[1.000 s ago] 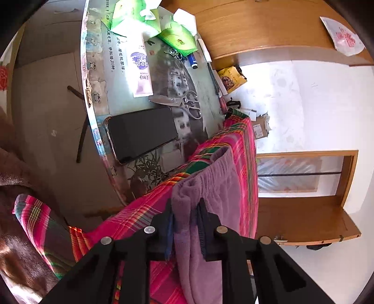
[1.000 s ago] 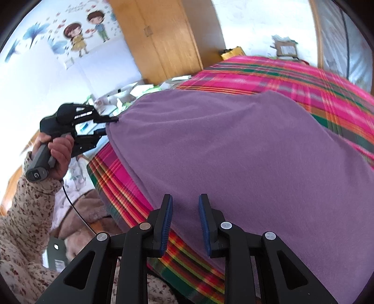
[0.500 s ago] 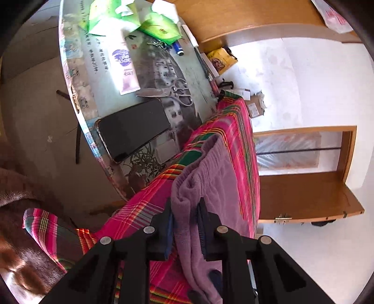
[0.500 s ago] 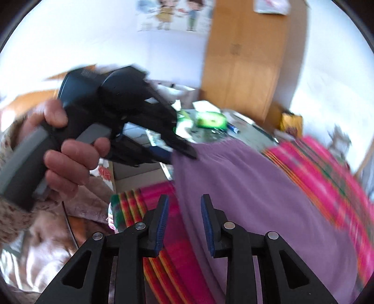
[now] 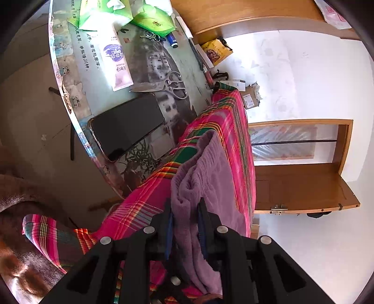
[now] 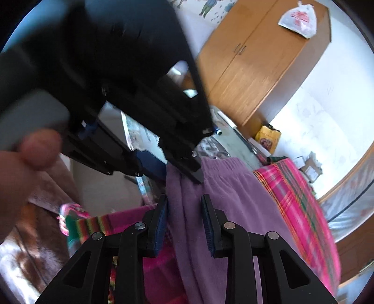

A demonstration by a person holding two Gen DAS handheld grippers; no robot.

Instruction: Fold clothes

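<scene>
A purple fleece garment lies on a pink plaid bedsheet, with one corner lifted. My left gripper is shut on that bunched corner. In the right wrist view the left gripper fills the upper left, held by a person's hand, and pinches the garment at its top edge. Just below that pinch my right gripper stands open. A hanging fold of the purple cloth passes between its blue pads without being squeezed.
Beside the bed stands a glass-topped table with a black phone, scissors, a tube and green packets. A wooden wardrobe is behind. A brown blanket lies at the lower left.
My right gripper has swung from the garment's flat middle to right under the left gripper, so the hanging edge is now between its fingers. The left gripper kept its hold.
</scene>
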